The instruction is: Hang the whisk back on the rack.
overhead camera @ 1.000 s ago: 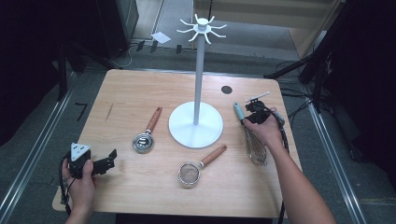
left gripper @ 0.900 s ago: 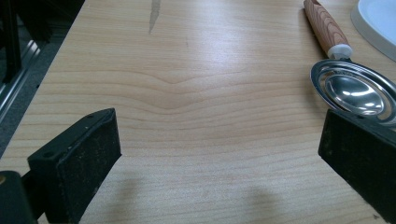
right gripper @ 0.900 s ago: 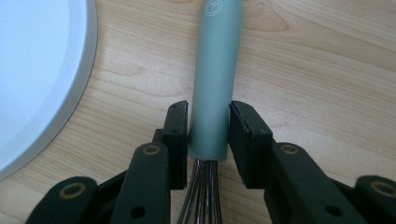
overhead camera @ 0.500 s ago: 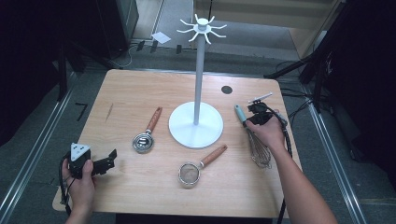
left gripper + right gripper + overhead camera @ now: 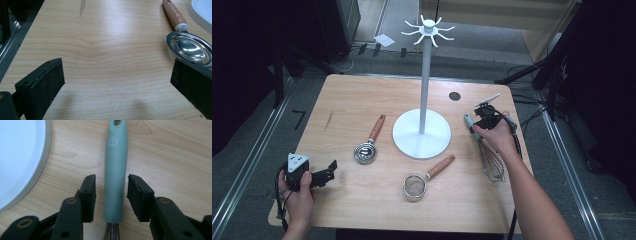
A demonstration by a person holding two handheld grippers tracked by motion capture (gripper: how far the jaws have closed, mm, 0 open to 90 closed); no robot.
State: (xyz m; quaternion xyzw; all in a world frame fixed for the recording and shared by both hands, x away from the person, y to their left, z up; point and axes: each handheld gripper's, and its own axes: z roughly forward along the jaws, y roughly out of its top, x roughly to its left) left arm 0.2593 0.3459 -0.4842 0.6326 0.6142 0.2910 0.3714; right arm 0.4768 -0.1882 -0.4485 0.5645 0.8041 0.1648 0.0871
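Observation:
A whisk (image 5: 493, 162) with a grey-green handle (image 5: 116, 170) lies on the wooden table (image 5: 362, 105) at the right. My right gripper (image 5: 479, 124) points down over that handle. Its jaws have just been opening and now straddle the handle (image 5: 111, 182) with a gap on each side, so the pads (image 5: 90, 195) do not press on it. My left gripper (image 5: 331, 170) rests low at the table's front left, open wide (image 5: 117, 75), with bare wood between its jaws.
A white hook stand (image 5: 421, 134) rises mid-table, and its base edge (image 5: 20, 157) lies just beside the whisk. A wooden-handled metal scoop (image 5: 365, 151) lies left of the stand, close to my left gripper's far jaw (image 5: 188, 48). A small mesh strainer (image 5: 414, 186) lies in front.

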